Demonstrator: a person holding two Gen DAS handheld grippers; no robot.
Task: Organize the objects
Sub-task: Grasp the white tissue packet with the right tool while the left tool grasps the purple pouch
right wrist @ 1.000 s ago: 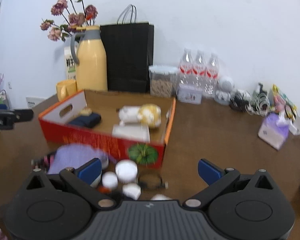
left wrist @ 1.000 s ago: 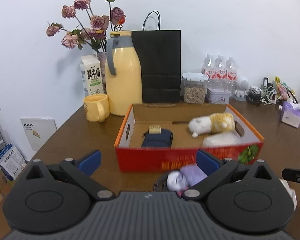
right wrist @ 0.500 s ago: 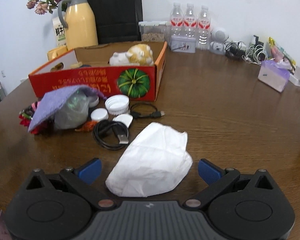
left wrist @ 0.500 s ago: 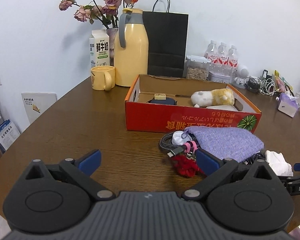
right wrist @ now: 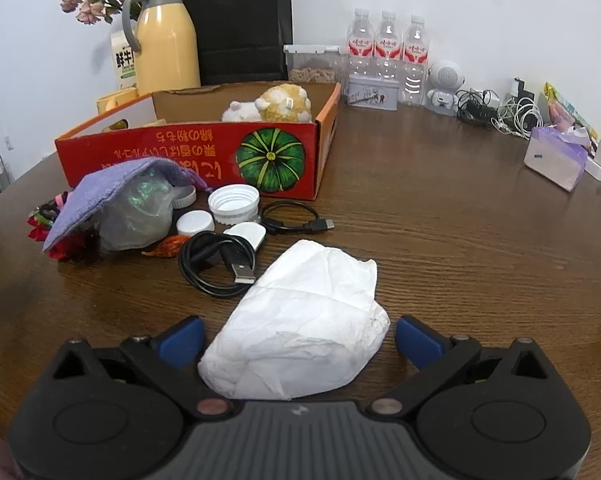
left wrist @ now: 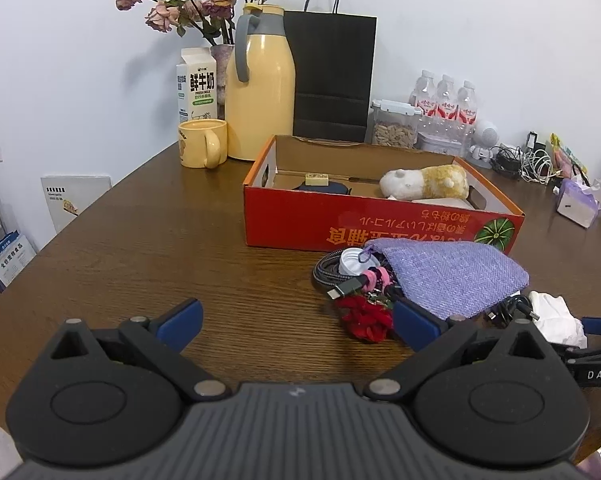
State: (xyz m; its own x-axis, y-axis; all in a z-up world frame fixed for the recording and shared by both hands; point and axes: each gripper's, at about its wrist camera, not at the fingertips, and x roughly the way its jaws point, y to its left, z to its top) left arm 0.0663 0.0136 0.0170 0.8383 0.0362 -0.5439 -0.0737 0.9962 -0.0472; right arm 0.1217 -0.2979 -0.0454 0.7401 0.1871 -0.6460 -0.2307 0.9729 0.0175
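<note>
A crumpled white tissue point(right wrist: 300, 332) lies on the brown table between the jaws of my right gripper point(right wrist: 298, 340). The jaws are closing, with narrow gaps still showing beside both blue pads. Beyond it lie a black USB cable point(right wrist: 216, 264), white caps point(right wrist: 233, 203), a clear bag under a purple cloth point(right wrist: 100, 192) and a red flower point(left wrist: 366, 320). The red cardboard box point(left wrist: 380, 224) holds a plush toy point(left wrist: 424, 182) and a dark pouch point(left wrist: 320, 187). My left gripper point(left wrist: 296, 324) hovers open over bare table, its right finger beside the red flower.
Behind the box stand a yellow jug point(left wrist: 260, 84), yellow mug point(left wrist: 202, 143), milk carton point(left wrist: 196, 84), flowers, black paper bag point(left wrist: 332, 80), snack jar and water bottles point(right wrist: 386, 44). Chargers and a tissue pack point(right wrist: 556, 158) sit at the right. The table edge curves away on the left.
Both grippers came down from above the box to just over the table a second ago. The right one now straddles the white tissue. Little has shifted in the last half second.
</note>
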